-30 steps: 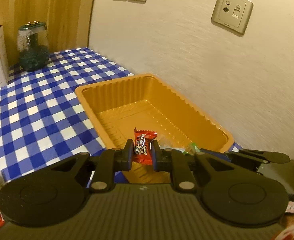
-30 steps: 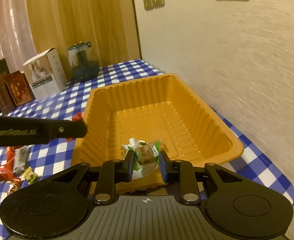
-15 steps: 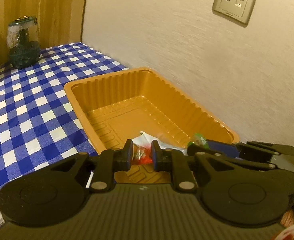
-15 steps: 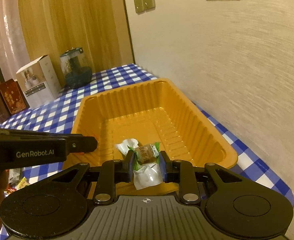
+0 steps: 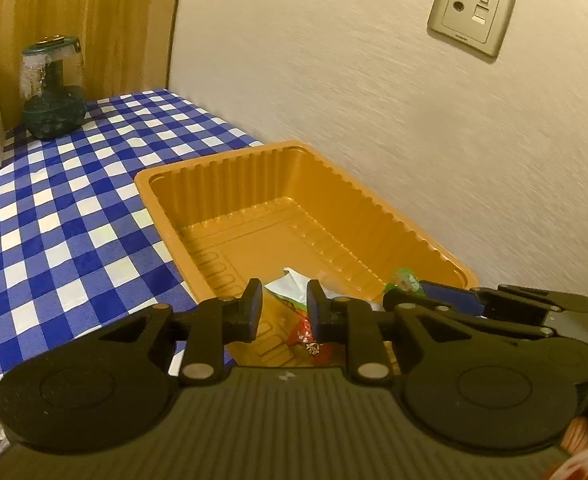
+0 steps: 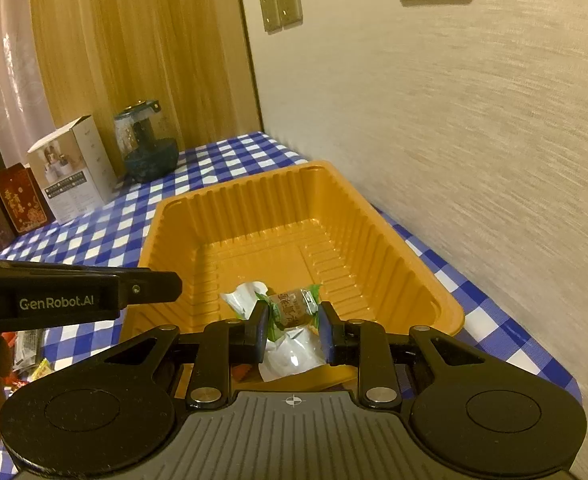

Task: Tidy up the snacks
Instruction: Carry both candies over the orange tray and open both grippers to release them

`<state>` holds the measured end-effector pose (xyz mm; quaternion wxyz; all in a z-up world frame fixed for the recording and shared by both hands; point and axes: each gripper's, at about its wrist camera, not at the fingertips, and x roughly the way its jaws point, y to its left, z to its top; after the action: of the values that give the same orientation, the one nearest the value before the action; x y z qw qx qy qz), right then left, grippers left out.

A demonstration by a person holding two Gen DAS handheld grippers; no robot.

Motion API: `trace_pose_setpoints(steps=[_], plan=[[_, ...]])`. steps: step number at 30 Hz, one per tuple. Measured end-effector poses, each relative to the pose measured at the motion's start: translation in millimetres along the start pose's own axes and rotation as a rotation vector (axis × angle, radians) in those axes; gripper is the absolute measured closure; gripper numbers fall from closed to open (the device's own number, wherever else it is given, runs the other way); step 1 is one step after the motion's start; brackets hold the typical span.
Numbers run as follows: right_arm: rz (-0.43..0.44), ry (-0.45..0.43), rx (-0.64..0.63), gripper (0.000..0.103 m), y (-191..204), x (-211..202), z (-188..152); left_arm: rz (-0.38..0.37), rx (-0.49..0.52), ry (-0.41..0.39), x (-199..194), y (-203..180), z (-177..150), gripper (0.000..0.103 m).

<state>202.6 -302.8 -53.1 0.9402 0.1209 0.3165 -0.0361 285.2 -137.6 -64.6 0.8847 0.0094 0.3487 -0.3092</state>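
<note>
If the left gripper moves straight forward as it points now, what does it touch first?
Probably the white wrapper lying in the orange tray, just past the open left gripper; beyond it, bare tray floor. Depth is uncertain.

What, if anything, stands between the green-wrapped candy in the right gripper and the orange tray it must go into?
Nothing visible does. The right gripper holds the green-wrapped candy above the orange tray's near end. Only a white packet already in the tray lies below it. The left gripper is off to one side.
</note>
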Motion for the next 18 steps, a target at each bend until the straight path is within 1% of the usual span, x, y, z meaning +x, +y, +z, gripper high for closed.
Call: trace_pose_setpoints(steps=[6,11,18], plan=[[0.017,-0.015,-0.007,0.076,1.3,-1.3,-0.4,0.017,-0.002,0.005,-0.3,0.8,-0.4,0.077],[0.033,-0.026,-0.015,0.076,2.9,-1.3,-0.3,0.024,-0.009,0.004,-2.1,3.8,-0.3,0.076],[0.033,-0.031,-0.016,0.076,4.5,-1.4,-0.2,0.027,-0.011,0.003,-3.6,4.9,-0.7,0.075]])
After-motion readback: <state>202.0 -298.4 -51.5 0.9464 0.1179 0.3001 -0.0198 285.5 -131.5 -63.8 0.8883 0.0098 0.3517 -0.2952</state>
